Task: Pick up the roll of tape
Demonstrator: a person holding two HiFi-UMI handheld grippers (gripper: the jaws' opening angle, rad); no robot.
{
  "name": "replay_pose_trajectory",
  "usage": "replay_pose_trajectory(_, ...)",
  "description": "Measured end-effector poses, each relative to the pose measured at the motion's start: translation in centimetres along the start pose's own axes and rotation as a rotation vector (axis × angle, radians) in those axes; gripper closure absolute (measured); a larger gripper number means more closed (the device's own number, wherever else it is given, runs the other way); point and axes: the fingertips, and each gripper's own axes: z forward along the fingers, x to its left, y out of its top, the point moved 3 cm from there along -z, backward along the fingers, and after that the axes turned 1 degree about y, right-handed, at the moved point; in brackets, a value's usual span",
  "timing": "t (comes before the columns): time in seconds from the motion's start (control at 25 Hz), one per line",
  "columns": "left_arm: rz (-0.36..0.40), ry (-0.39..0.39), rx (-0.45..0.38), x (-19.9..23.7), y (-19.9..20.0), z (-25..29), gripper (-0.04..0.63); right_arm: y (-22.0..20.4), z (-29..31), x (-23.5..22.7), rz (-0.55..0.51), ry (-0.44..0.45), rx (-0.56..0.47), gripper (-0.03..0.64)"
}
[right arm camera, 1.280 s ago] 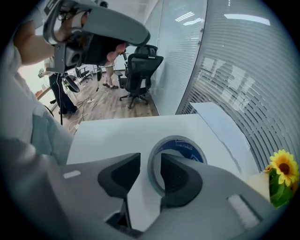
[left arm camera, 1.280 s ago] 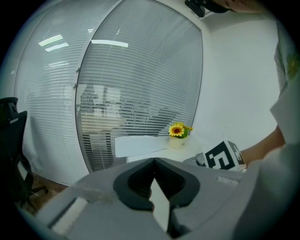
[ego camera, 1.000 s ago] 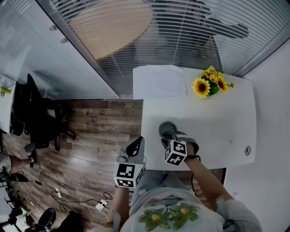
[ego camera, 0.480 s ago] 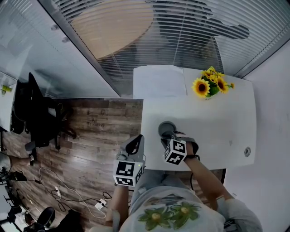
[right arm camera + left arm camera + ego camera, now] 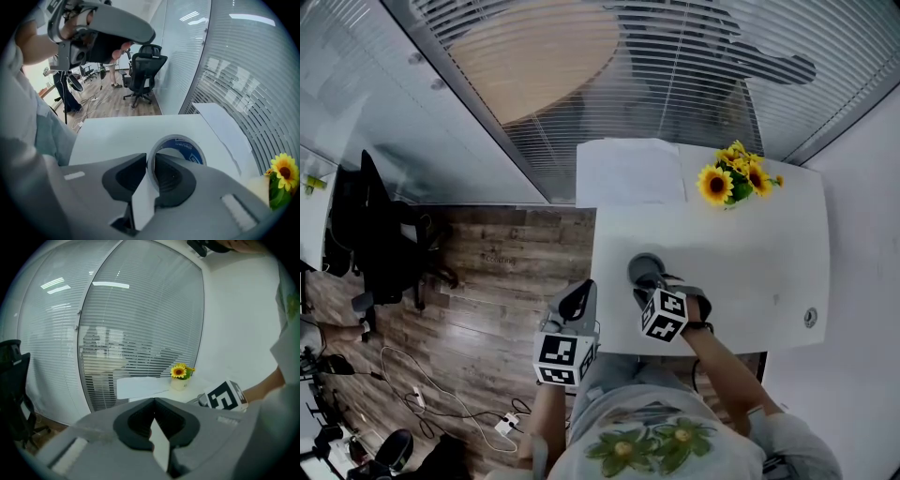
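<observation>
Grey roll of tape with a blue printed core point(image 5: 180, 147) lies flat on the white rectangular table point(image 5: 750, 253), near its front-left corner, not lifted yet. Right gripper point(image 5: 151, 161) points steeply down at it. One jaw is inside the core, the other outside, and they are clamped on the near wall of the roll. Left gripper point(image 5: 153, 401) hangs off the table's left edge, jaws together, nothing in them.

Risks:
- The bite is on one thin wall only, so the roll could pivot or hang skewed on the lift.
- The hold looks shallow, near the top rim. A fast pull up could let the roll slip out and drop back, or go over the nearby edge.

Versus a second ago: the right jaws have just been closing onto the wall. Neither gripper has shifted, and the roll is in the same spot.
</observation>
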Motion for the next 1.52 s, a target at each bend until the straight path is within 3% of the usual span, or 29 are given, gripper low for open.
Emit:
replay_pose_trajectory(0.32, 0.008, -0.001, -0.002, 0.0, 0.3, 0.4, 0.591, 0.3, -0.5, -0.5, 0.056, 0.014, -0.038, 0.552)
replay_pose_trajectory(1.2, 0.018, -0.03, -0.006, -0.5, 0.4, 0.1, 0.591, 1.9, -3.0, -0.8, 0.487, 0.165, -0.291, 0.552)
replay_pose_trajectory(1.52, 0.021, -0.033, -0.01, -1.0, 0.4, -0.4, 0.592, 2.1, -4.4, -0.7, 0.559, 0.178, -0.355, 0.552)
